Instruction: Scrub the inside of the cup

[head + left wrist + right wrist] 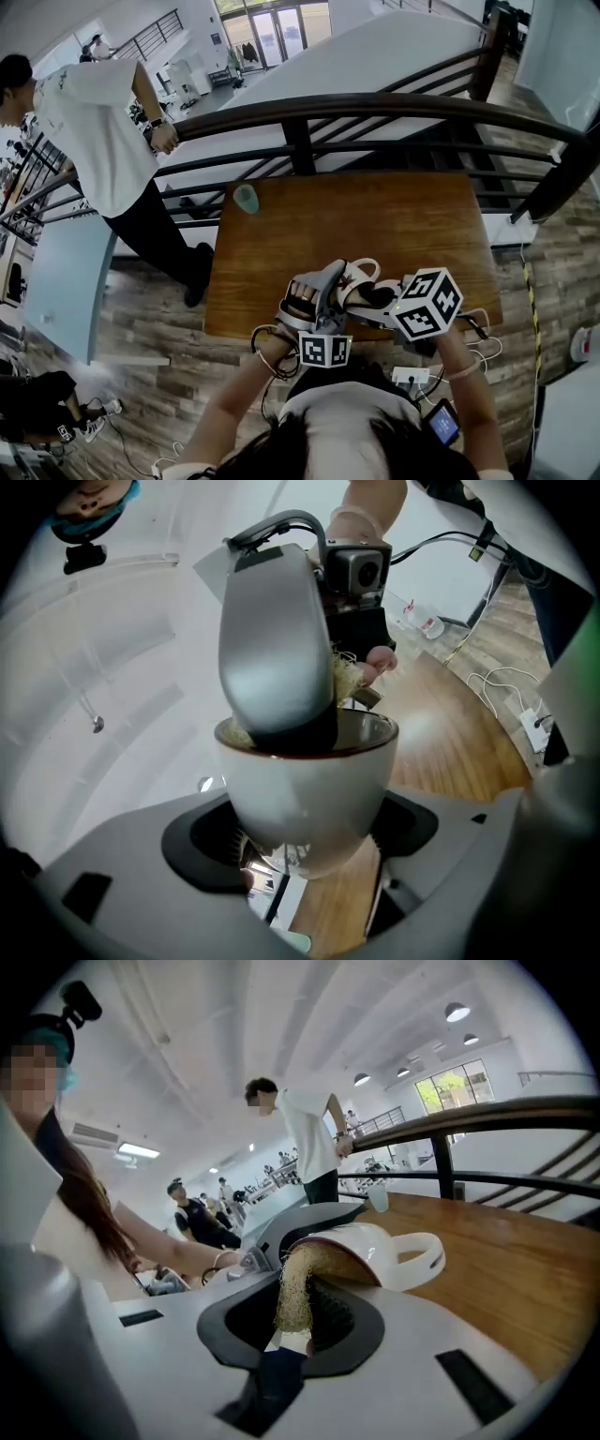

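Over wooden table [281, 225], left claw [305, 844] clamps glossy cup [305, 780]; right claw [293, 1324] pinches fibrous scrubber [295, 1288].

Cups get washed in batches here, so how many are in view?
2. One white cup is clamped in the left tool, with a scrubber inside it; one small green cup stands on the table's far left corner. None seems hidden.

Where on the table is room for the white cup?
The table's middle and right side are bare, beyond the green cup at its far left corner. The near edge is crowded by left tongs, right tongs and white cup.
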A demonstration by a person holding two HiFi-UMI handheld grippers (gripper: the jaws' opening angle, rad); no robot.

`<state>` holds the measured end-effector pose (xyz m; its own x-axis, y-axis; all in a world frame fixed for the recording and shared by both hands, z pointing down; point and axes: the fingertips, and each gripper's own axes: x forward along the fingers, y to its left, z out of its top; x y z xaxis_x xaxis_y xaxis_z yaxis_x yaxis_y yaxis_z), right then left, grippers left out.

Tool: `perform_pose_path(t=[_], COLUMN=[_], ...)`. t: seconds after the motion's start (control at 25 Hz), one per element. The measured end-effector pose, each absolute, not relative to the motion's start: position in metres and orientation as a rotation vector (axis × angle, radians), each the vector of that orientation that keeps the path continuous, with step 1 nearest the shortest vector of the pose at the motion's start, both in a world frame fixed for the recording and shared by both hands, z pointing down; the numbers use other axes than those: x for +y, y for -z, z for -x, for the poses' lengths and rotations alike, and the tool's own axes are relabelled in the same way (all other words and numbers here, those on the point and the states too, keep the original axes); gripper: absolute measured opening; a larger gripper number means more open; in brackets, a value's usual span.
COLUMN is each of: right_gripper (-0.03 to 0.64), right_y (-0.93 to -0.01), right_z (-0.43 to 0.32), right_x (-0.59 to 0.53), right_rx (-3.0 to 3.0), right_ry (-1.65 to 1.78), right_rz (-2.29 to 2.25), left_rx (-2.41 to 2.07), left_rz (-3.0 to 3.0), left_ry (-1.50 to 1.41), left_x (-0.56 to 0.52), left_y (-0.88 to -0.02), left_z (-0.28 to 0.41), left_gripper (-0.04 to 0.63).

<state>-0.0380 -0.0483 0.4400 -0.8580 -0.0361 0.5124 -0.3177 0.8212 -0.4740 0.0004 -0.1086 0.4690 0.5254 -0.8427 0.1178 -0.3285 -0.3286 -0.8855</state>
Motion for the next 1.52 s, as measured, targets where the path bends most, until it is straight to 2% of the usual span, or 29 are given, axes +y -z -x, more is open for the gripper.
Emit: perform_pose_path(t=[1.2, 1.52], right_gripper=[0.071, 0.07], right_y=[-0.496, -0.497], right_z=[0.014, 0.011], right_x=[-0.038, -0.043], right_rx=[-1.815, -1.887], right_ry=[0.292, 0.206], right_rz=[-0.141, -0.144], left_rx=[0.794, 0.794], left_rz=[1.829, 1.851], left_ry=[0.897, 0.896], left_x=[-0.108, -0.113], left_y=[-0.498, -0.501], left_z=[-0.018, -0.024], left_gripper=[0.388, 0.388])
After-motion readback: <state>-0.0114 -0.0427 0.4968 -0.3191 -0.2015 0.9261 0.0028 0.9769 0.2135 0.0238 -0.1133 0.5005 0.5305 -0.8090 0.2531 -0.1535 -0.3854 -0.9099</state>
